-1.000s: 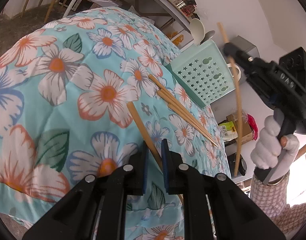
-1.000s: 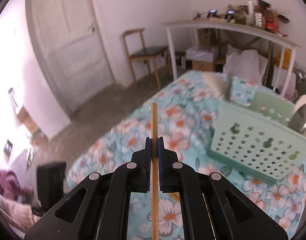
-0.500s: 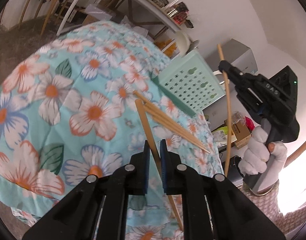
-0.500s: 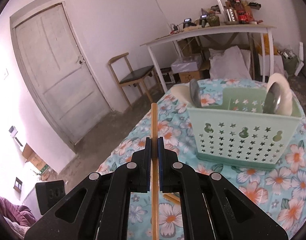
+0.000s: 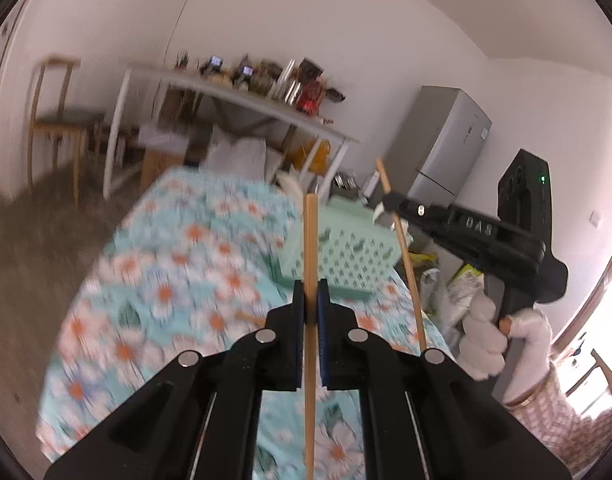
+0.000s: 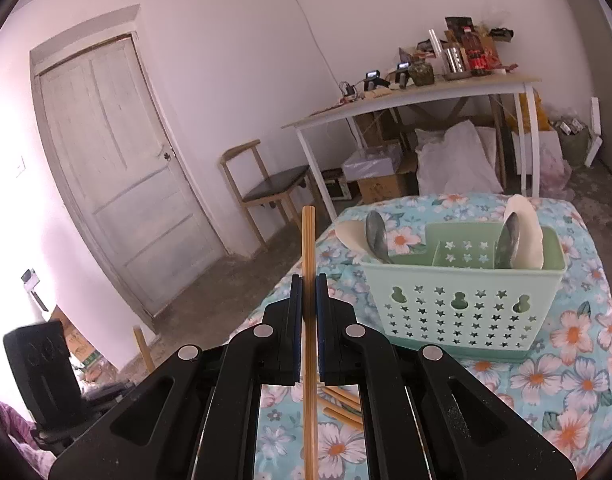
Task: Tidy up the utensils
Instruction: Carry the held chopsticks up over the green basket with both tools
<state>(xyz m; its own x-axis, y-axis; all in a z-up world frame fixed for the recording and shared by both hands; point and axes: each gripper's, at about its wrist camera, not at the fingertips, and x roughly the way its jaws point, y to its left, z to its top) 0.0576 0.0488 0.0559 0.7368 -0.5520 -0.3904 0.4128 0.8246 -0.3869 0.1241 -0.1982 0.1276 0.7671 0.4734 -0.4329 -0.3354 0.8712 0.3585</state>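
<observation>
Each tool (image 5: 311, 292) (image 6: 309, 288) grips one chopstick (image 5: 310, 248) (image 6: 308, 240); three more lie loose (image 6: 342, 400).

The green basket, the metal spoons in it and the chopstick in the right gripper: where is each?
Green basket (image 6: 458, 312): right wrist view, star-holed front wall.
Metal spoons (image 6: 376, 236): right wrist view, bowl of the left one.
Chopstick (image 6: 308, 248): right wrist view, shaft above the pads.

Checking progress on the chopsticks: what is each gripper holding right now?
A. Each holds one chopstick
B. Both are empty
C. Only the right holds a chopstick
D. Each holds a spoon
A: the left gripper is shut on a chopstick, and the right gripper is shut on another chopstick.
</observation>
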